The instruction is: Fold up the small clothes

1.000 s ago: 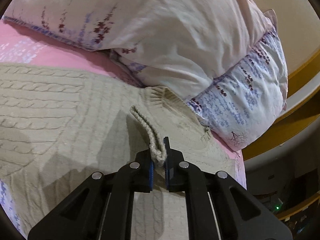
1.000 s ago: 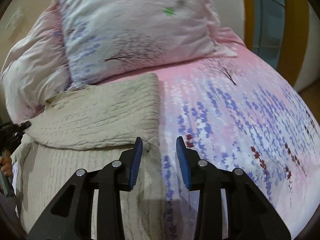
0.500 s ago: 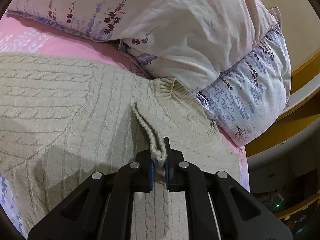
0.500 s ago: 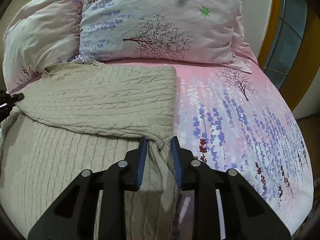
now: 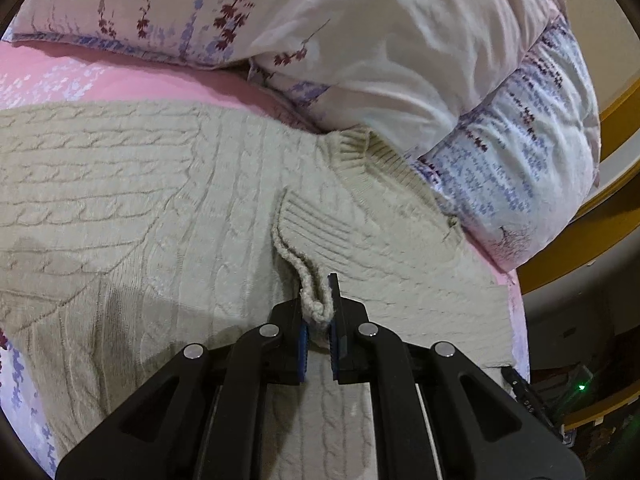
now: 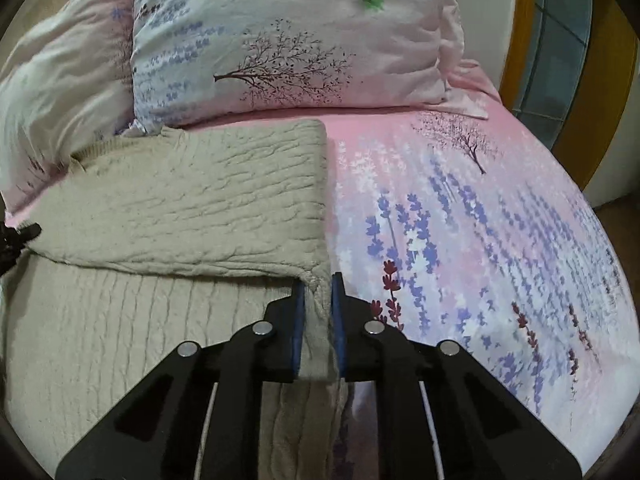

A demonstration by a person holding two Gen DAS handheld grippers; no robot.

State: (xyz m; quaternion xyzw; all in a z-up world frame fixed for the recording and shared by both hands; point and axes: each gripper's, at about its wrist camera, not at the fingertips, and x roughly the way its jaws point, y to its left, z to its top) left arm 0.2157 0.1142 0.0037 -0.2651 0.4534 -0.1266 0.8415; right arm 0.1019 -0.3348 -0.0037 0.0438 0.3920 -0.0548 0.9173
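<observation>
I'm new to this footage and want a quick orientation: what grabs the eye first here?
A beige cable-knit sweater lies partly folded on a pink floral bedsheet, below the pillows. The left hand-held gripper pinches a ribbed cuff near the sweater's collar. The right hand-held gripper clamps the sweater's folded edge beside the bare sheet.

The sweater is beige, cable-knit, with ribbed collar at 12 o'clock. Sheet at 3 o'clock: pink, printed with purple and white lavender sprigs, maroon stems and a dark bare tree. Pillow at 12 o'clock: pale pink-white, with the same purple sprigs, a dark tree and a green blot. Grippers are black with blue pads.
</observation>
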